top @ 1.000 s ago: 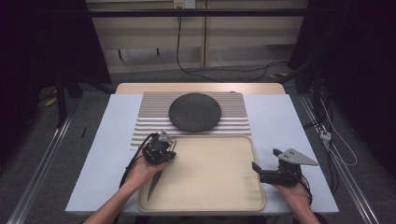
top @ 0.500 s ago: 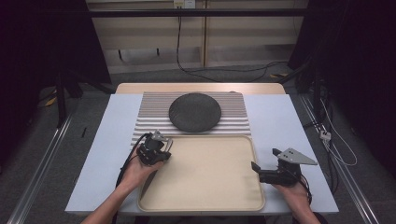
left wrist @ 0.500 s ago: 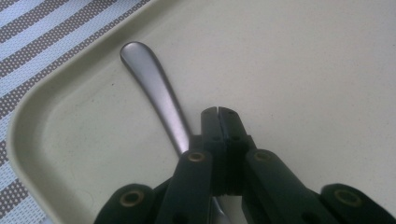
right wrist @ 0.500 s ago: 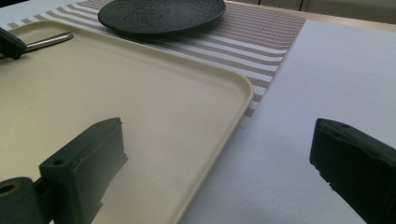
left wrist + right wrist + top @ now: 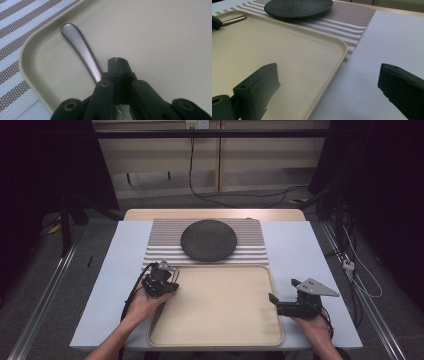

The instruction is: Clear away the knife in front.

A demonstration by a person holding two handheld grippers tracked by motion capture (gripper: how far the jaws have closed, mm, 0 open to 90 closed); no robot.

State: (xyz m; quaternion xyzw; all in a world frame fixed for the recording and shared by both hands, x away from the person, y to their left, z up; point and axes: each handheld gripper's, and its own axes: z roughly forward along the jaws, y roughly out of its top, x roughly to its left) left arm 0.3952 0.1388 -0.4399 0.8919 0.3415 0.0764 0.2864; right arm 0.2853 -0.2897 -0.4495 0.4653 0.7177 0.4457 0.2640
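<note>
Holding a metal utensil by its handle at the tray's 10 o'clock corner.

Left gripper [image 5: 116, 60] is clenched, jaws meeting at the tips; the utensil handle [image 5: 80, 47] runs along their left side and passes under the gripper body, so whether the pads actually pinch it cannot be told. Handle is smooth brushed steel, widening to a rounded end, lying flat on the tray floor and pointing at the curved corner rim; its working end is hidden. The beige tray [image 5: 220, 330] sits at the counter's 6 o'clock edge, overlapping the striped mat [image 5: 250, 247]; likely the staging spot. Dark round plate [image 5: 208, 240] rests on the mat at 12 o'clock, bare. Right gripper [image 5: 328, 87] is released, jaws wide, straddling the tray's 3 o'clock rim, probably to steady it.
</note>
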